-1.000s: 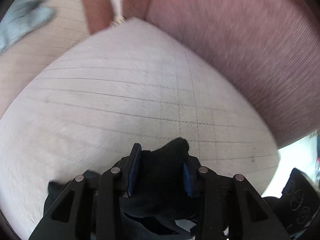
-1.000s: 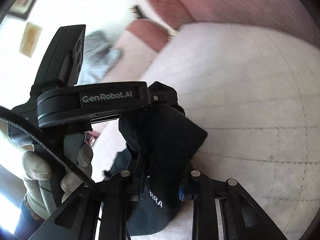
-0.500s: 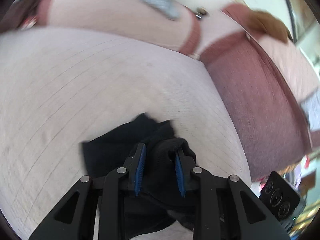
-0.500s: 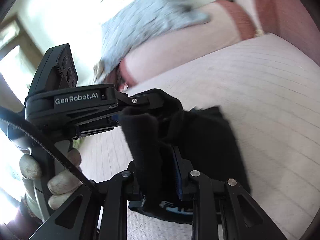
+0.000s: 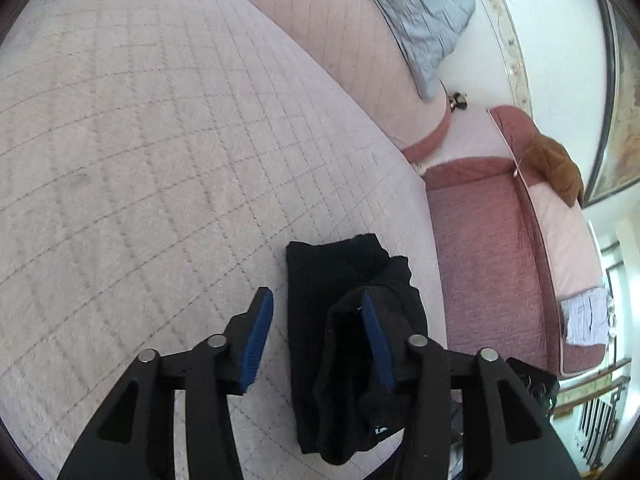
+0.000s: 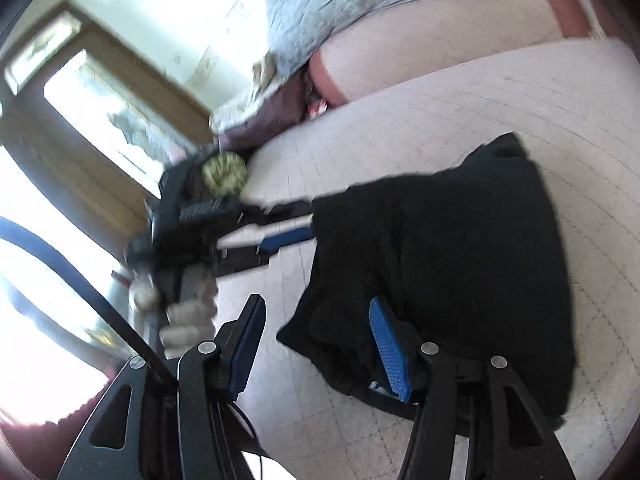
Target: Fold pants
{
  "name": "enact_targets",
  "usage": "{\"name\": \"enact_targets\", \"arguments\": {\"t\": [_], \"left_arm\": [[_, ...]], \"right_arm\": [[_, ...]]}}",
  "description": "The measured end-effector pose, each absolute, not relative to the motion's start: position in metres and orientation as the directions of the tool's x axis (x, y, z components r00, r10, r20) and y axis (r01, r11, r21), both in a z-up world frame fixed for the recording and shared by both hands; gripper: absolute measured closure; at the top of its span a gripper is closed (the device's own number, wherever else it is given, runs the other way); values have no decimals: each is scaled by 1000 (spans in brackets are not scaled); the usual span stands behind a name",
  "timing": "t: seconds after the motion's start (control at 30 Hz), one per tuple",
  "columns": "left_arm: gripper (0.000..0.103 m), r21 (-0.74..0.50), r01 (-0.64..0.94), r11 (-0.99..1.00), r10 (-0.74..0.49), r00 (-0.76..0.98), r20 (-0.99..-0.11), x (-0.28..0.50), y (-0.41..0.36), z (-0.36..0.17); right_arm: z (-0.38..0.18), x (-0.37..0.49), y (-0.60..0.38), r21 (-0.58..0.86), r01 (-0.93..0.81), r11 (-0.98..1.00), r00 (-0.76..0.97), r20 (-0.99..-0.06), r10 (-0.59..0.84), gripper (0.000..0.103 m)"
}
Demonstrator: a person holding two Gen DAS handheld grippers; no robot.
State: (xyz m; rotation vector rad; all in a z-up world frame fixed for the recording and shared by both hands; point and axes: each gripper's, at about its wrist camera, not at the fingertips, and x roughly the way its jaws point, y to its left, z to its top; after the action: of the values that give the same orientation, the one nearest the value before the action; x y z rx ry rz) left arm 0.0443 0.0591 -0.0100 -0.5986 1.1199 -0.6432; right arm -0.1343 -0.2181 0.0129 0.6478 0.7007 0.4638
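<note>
The black pants (image 5: 340,320) lie folded into a small bundle on the pale quilted cushion (image 5: 160,140), near its right edge. My left gripper (image 5: 316,328) is open, its blue pads (image 5: 258,332) apart over the bundle's left side. In the right wrist view the pants (image 6: 460,260) lie flat on the cushion (image 6: 480,100). My right gripper (image 6: 316,344) is open, its right pad (image 6: 386,348) resting on the fabric's near edge. The left gripper (image 6: 280,240) shows there, blurred, held by a gloved hand (image 6: 180,312).
A grey blanket (image 5: 424,16) lies on the pink sofa back. A brown cloth (image 5: 556,168) sits on the red sofa at the right. The cushion's edge drops to dark red upholstery (image 5: 480,260). A window (image 6: 100,100) is at the left in the right wrist view.
Both grippers were shut on the black pants; they have opened and let go. The pants now rest folded on the cushion. Both views have swung round.
</note>
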Motion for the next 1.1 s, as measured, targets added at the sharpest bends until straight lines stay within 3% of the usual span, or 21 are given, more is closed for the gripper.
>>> {"name": "enact_targets", "arguments": {"t": [0.23, 0.3, 0.4, 0.5, 0.7, 0.87, 1.0, 1.03, 1.07, 1.1], "left_arm": [[58, -702, 278, 656, -754, 270, -598, 27, 8, 14], [54, -696, 333, 637, -770, 240, -590, 23, -16, 19], [49, -646, 349, 678, -731, 228, -644, 27, -40, 9], [49, -534, 290, 794, -599, 222, -770, 34, -48, -27], [49, -507, 340, 792, -603, 302, -738, 8, -33, -15], [49, -457, 412, 788, -612, 450, -650, -18, -11, 23], [49, -493, 454, 742, -663, 389, -640, -15, -26, 17], [49, -475, 447, 758, -642, 381, -665, -12, -31, 9], [49, -456, 429, 780, -611, 365, -703, -9, -36, -2], [49, -448, 404, 798, -585, 339, -736, -3, -41, -13]], "right_arm": [[0, -129, -268, 748, 7, 664, 780, -419, 464, 42], [-3, -126, -272, 753, 32, 657, 786, -425, 449, 42], [-6, -121, -272, 764, 41, 643, 785, -423, 453, 42], [-11, -124, -282, 769, 64, 636, 778, -437, 451, 44], [13, -126, -292, 708, 82, 702, 797, -470, 381, 42], [33, -86, -300, 578, 107, 809, 766, -566, 304, 42], [20, -33, -294, 518, 120, 847, 670, -672, 315, 42], [15, -21, -290, 509, 115, 853, 638, -696, 330, 45], [12, -11, -285, 488, 103, 867, 601, -725, 337, 83], [10, -4, -280, 442, 107, 891, 572, -760, 308, 100]]}}
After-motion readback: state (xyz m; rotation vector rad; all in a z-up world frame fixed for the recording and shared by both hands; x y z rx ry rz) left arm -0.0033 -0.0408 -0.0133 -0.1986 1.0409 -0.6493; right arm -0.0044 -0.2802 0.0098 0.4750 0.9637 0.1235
